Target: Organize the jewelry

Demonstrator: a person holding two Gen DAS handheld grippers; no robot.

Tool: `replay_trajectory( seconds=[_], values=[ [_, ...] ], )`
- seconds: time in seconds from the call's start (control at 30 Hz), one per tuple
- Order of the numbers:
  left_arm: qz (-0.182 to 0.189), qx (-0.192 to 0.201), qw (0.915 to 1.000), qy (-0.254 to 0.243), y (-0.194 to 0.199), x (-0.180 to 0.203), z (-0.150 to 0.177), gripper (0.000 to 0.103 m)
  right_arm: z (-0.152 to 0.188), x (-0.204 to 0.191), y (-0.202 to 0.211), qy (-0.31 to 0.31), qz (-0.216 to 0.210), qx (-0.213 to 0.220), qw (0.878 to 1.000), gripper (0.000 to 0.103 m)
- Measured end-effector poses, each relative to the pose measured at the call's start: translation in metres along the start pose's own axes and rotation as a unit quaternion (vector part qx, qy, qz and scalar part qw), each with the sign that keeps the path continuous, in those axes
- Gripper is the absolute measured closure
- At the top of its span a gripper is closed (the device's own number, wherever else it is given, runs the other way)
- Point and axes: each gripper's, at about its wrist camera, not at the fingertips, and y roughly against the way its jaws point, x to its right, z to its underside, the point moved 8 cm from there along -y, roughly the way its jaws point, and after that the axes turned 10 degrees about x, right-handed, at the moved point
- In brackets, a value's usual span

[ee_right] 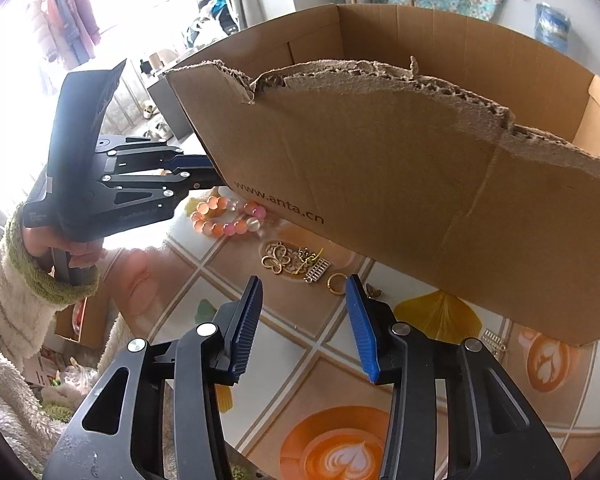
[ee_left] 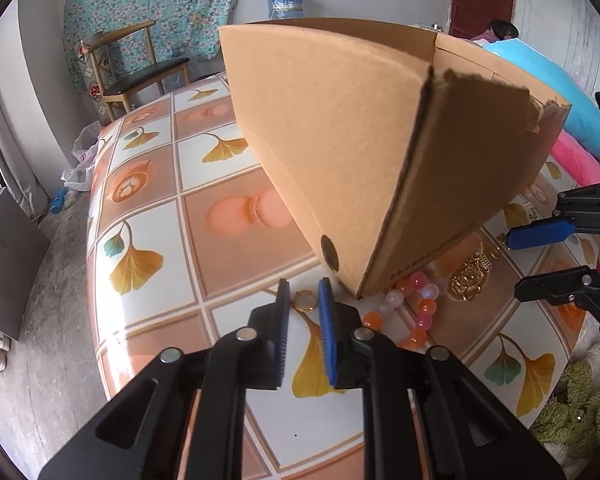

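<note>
Small round gold-rimmed pale piece (ee_left: 305, 301) lying on the table just off the near corner of the tall brown cardboard box (ee_left: 340, 140), right between the blue pads of the left gripper (ee_left: 304, 282). Jaws drawn close together around it, only a sliver of gap showing each side; cannot tell whether the pads actually press on it.

Likely step: pinching this piece to lift it into the box.

- Could slip out if squeezed off-centre: small, hard and smooth by the look of it, easily squirted sideways toward the box corner or under it.
- Could be dragged across the leaf-and-coffee patterned tablecloth (ee_left: 160, 200) instead of lifted, if the tips ride too low.
- Could knock the box corner on the way up, being just beside it; tall wall to clear, torn top edge apt to snag.
- Could disturb the pink, orange and white bead bracelet (ee_left: 417, 281) resting against the box's bottom edge, just past that corner.

Further along the same box wall, gold filigree pendants (ee_left: 468, 280) and a thin gold ring (ee_right: 337, 282). Right gripper (ee_right: 304, 280) poised near that ring, jaws spread, nothing between them; some risk of the two grippers crowding each other beside the box.
</note>
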Motion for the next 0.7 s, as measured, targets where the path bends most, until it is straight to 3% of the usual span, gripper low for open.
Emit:
replay_trajectory(
  seconds=[0.43,0.53,0.6,0.7],
  values=[
    [-0.037,-0.003,0.9989,0.028,0.02,-0.015,0.019,0.094,0.004,-0.009,0.017,0.006,0.002,0.014,1.0,0.063],
    [-0.048,-0.006,0.9977,0.048,0.033,-0.016,0.03,0.094,0.003,-0.007,0.017,0.005,0.001,0.015,1.0,0.07],
    [-0.054,-0.007,0.9965,0.063,0.041,-0.016,0.037,0.094,0.004,-0.006,0.015,0.005,-0.001,0.012,1.0,0.081],
    [-0.062,-0.008,0.9938,0.092,0.054,-0.013,0.049,0.094,0.005,-0.005,0.009,0.006,-0.003,0.003,1.0,0.086]
  ],
)
